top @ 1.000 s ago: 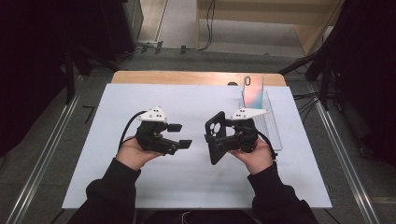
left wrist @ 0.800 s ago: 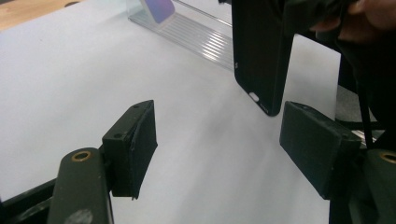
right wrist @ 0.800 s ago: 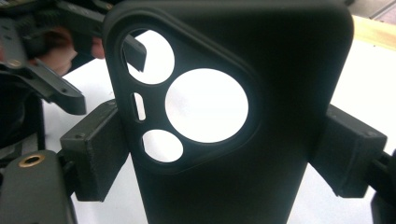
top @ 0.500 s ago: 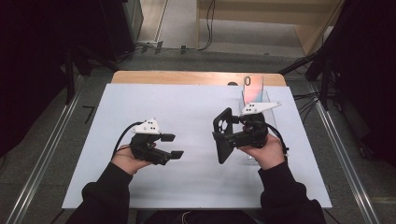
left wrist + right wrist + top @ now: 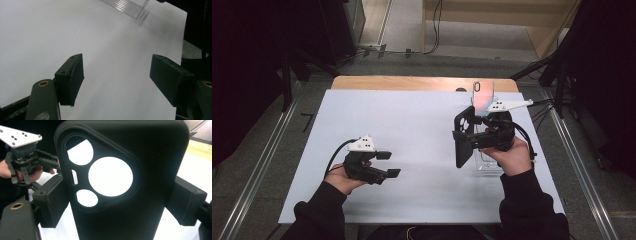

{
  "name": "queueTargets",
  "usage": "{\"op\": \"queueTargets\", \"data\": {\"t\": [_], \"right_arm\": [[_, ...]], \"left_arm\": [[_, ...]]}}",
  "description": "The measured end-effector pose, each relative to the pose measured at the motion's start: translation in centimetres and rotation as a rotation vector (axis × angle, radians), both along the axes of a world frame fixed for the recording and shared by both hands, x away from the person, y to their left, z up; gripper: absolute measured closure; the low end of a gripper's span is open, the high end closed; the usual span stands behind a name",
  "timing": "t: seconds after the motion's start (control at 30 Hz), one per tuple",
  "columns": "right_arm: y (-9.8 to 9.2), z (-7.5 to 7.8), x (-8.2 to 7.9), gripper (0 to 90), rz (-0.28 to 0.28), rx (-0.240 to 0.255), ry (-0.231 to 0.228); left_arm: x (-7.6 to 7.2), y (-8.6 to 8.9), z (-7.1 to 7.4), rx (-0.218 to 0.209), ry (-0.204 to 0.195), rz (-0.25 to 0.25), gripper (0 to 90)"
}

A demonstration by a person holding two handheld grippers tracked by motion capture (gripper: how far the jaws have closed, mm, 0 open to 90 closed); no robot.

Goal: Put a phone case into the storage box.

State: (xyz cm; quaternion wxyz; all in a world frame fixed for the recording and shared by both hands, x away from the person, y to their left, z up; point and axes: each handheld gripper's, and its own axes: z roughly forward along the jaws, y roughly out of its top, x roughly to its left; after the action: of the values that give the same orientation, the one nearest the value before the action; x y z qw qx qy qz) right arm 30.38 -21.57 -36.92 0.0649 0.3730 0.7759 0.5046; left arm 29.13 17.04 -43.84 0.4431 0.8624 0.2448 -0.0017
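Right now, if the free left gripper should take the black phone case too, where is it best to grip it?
Probably the lower end of the black phone case, coming from its left. The right gripper already clamps its long edges, and the left gripper is open.

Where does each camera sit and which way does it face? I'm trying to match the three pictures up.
High view: above the person's side, looking forward and down on the table; both forearms, left gripper, right gripper.
Left gripper view: along its open jaws, over the white surface to a clear stand.
Right gripper view: its jaws clamp a black phone case.
Shared: case and stand appear from above.
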Motion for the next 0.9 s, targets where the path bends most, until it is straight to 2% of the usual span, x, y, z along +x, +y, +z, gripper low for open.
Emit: {"op": "queueTargets", "data": {"t": [0.37, 0.67, 0.8, 0.9], "right_arm": [[-1.8, 0.9, 0.7, 12.3, -0.150, 0.001, 0.006], [-3.3, 2.2, 1.7, 12.4, -0.326, -0.028, -0.055], [-4.4, 2.5, 2.7, 12.4, -0.406, -0.017, -0.051], [-5.0, 2.4, 3.6, 12.4, -0.439, -0.015, -0.038]], "left_arm": [[-0.6, 1.4, -0.4, -0.004, 0.005, 0.034, 28.1], [-0.9, 1.9, -0.6, 0.006, 0.007, 0.042, 28.1], [-0.9, 2.0, -0.8, 0.010, 0.014, 0.046, 28.1], [-1.0, 1.9, -0.8, 0.005, 0.017, 0.046, 28.1]]}}
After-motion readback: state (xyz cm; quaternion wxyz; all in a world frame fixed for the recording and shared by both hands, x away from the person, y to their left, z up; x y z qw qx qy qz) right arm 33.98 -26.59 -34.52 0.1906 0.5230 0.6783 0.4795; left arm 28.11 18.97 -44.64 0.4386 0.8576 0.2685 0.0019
